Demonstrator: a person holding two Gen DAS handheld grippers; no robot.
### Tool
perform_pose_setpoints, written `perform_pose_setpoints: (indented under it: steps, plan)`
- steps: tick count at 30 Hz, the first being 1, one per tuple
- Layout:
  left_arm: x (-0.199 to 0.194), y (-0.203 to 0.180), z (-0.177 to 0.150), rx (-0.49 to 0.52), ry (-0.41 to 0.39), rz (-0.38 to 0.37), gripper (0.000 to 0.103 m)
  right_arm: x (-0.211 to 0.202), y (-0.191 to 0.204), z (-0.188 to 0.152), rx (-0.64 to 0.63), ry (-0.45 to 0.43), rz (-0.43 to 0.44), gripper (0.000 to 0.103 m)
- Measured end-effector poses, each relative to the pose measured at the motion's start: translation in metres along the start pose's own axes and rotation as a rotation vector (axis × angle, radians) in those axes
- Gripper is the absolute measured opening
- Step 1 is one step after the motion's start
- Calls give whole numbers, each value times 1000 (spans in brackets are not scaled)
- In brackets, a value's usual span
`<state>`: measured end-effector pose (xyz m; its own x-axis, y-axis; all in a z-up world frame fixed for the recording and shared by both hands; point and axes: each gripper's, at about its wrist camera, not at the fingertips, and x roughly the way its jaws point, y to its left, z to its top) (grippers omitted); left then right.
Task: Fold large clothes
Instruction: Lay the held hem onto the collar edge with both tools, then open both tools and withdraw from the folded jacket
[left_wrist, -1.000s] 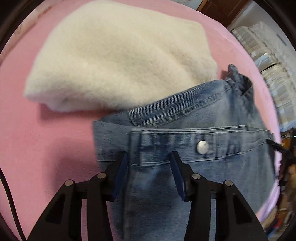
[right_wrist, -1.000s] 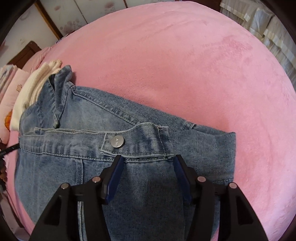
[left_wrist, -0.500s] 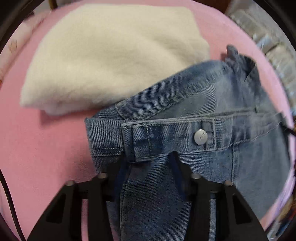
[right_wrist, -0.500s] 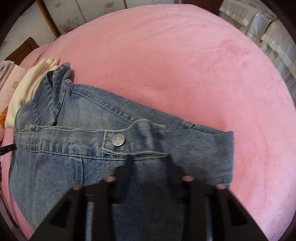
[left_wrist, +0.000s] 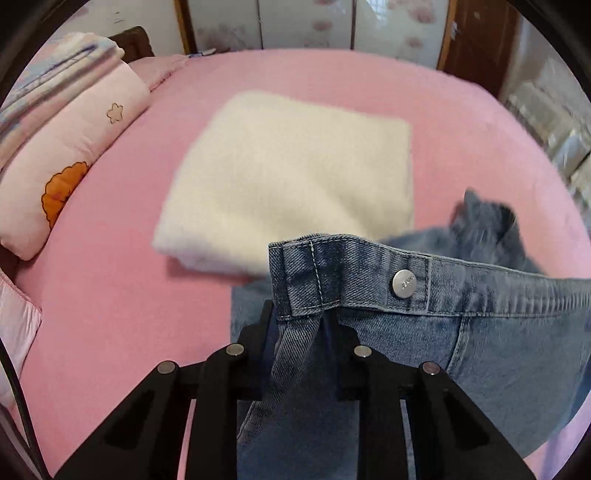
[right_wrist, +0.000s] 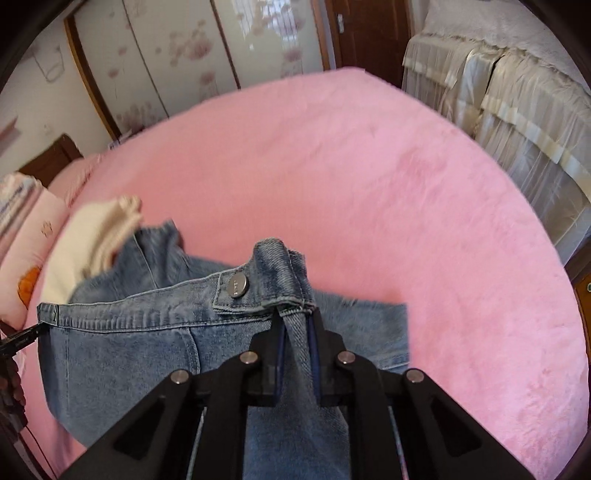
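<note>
Both grippers, left gripper and right gripper, pinch the jeans just below their waistband.

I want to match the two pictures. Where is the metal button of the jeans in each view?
Left wrist view: metal button right of centre, on the waistband.
Right wrist view: metal button left of centre, beside the pinched waistband.
Shared landmark: folded cream blanket.

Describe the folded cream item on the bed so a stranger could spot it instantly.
On the pink bed, look past the blue jeans, toward the flowered pillow. The cream fleece lies there folded into a thick rectangle. It is the only pale, fuzzy thing; the jeans partly overlap its near edge.
</note>
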<state>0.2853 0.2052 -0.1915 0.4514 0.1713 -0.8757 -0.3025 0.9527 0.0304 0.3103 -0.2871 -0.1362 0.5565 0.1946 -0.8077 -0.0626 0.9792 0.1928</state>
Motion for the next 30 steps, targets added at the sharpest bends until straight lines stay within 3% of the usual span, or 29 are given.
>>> perform_pose_setpoints:
  steps: [3, 8, 11, 17, 21, 25, 30]
  plan:
    - [1, -8, 16, -21, -14, -18, 21, -3, -5, 8, 35, -25, 7, 11]
    - [34, -27, 27, -11, -9, 2, 21, 29, -9, 18, 27, -17, -21, 11]
    - [73, -30, 25, -38, 46, 22, 21, 69, -14, 17, 25, 39, -52, 11]
    - [89, -37, 14, -25, -1, 46, 22, 124, -13, -2, -22, 118, -130, 15]
    - [81, -25, 13, -42, 17, -1, 32, 114, -14, 1, -26, 130, -122, 22]
    - [53, -14, 4, -82, 29, 3, 43, 71, -7, 0, -41, 98, -138, 24]
    - [0, -43, -49, -46, 8, 8, 50, 17, 36, -36, -64, 37, -59, 34]
